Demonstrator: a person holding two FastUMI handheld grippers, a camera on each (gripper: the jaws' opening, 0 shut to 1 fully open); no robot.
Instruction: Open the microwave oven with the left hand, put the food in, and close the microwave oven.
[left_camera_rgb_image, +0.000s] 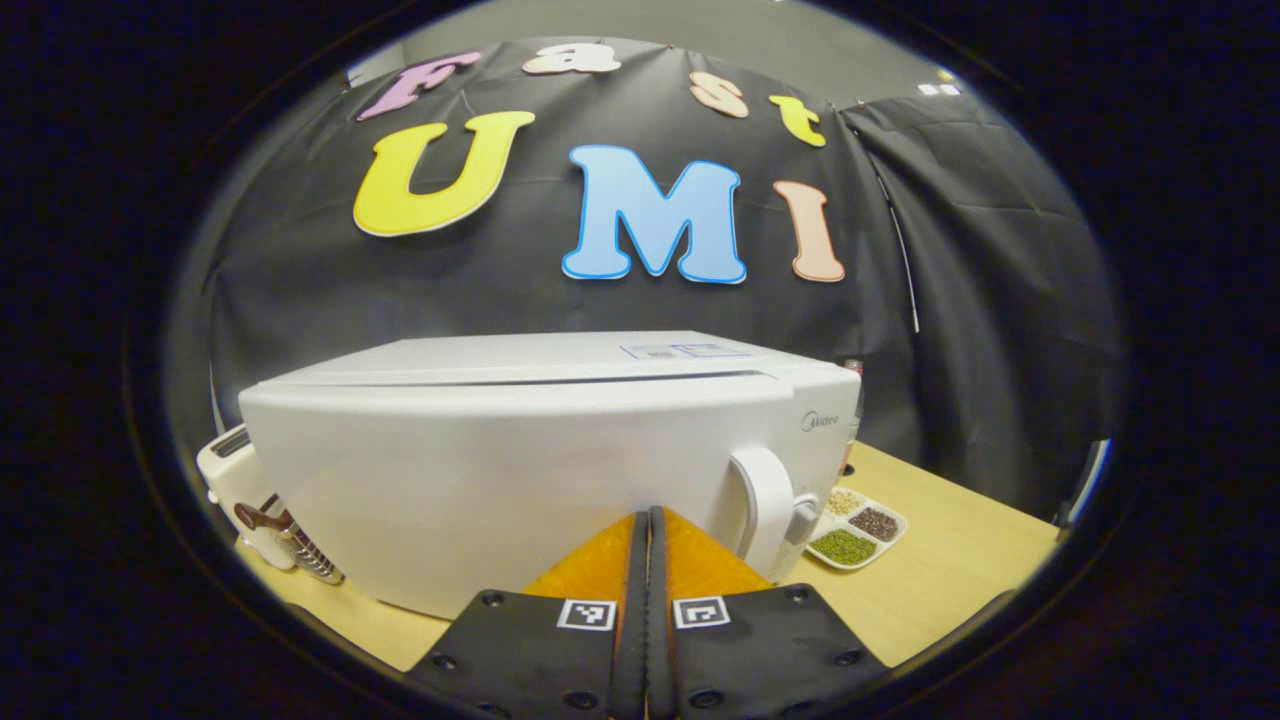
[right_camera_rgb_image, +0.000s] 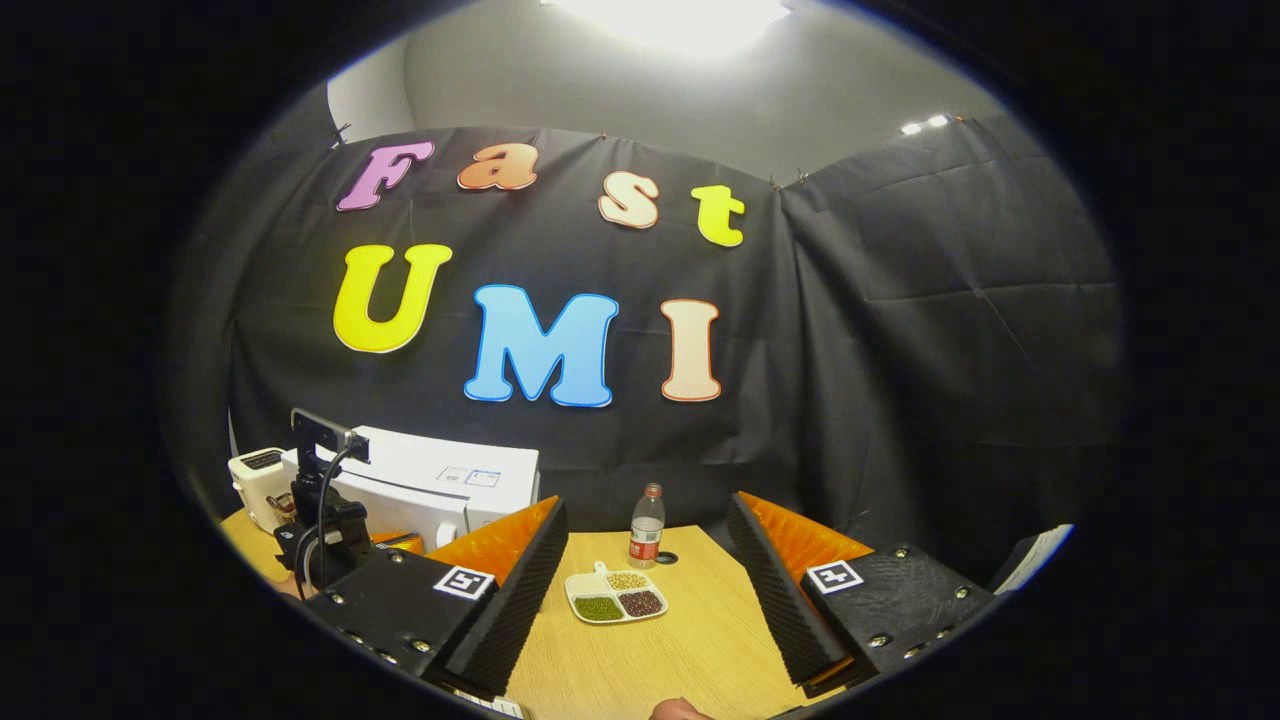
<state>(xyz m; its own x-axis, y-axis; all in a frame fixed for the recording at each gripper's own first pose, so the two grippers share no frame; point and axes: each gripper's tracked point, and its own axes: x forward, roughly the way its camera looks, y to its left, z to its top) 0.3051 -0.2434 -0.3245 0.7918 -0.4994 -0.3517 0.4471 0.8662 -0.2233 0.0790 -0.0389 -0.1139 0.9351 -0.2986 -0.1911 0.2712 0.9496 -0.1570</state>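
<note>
The white microwave (left_camera_rgb_image: 520, 450) stands close in front of my left gripper (left_camera_rgb_image: 648, 522), its door closed and its curved handle (left_camera_rgb_image: 765, 505) on the right side. My left gripper is shut with nothing between its fingers, just left of and below the handle. The food, a white three-part tray (right_camera_rgb_image: 615, 595) of beans and grains, lies on the wooden table (right_camera_rgb_image: 690, 640) ahead of my right gripper (right_camera_rgb_image: 645, 505), which is open and empty above the table. That tray (left_camera_rgb_image: 858, 528) also lies right of the microwave (right_camera_rgb_image: 440, 485). The left gripper (right_camera_rgb_image: 398, 541) is in front of the oven.
A white toaster (left_camera_rgb_image: 235, 480) stands left of the microwave. A plastic bottle (right_camera_rgb_image: 647, 527) stands behind the tray near the black cloth wall. The table's edge (left_camera_rgb_image: 1000, 590) runs along the right. A fingertip (right_camera_rgb_image: 680, 710) peeks in at the bottom.
</note>
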